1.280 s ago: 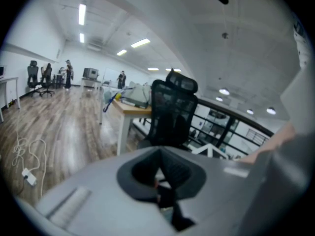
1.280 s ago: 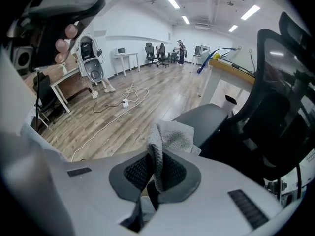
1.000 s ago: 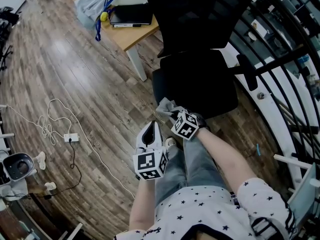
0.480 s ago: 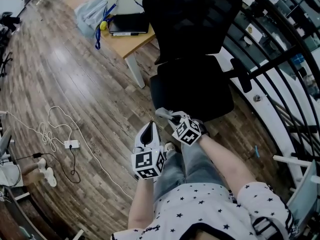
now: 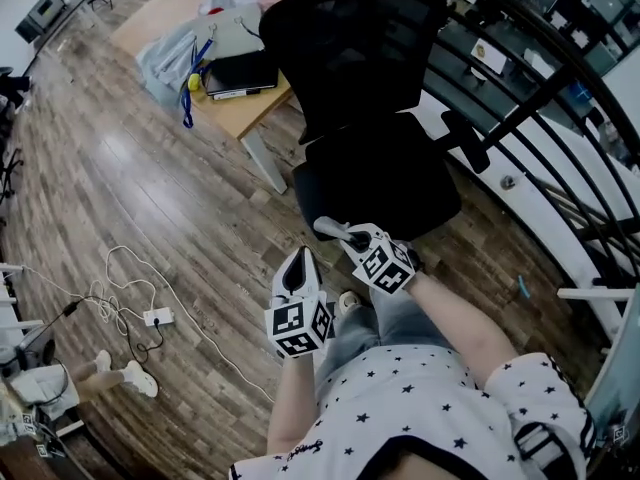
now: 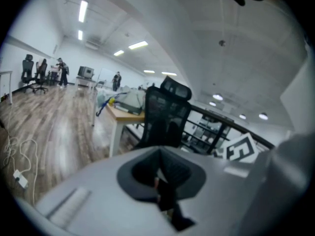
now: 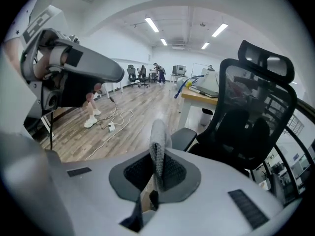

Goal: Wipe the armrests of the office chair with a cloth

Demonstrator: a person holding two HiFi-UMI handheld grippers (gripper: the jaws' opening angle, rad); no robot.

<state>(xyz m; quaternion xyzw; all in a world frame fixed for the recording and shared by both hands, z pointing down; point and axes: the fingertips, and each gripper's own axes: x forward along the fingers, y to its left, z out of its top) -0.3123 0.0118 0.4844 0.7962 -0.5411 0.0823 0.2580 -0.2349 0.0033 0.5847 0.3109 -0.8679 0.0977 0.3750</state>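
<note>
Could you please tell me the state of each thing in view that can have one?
left tool: shut, empty.
right tool: shut on cloth.
cloth: pinched, sticking up past the jaws.
chair: upright, unoccupied.
laptop: closed, on desk.

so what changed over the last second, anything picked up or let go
Nothing taken or let go. The cloth looks more bunched, and the head camera swung, shifting the chair and desk in frame. The right tongs stay shut on the cloth in front of the armrest; the left tongs stay shut, empty, beside them.
</note>
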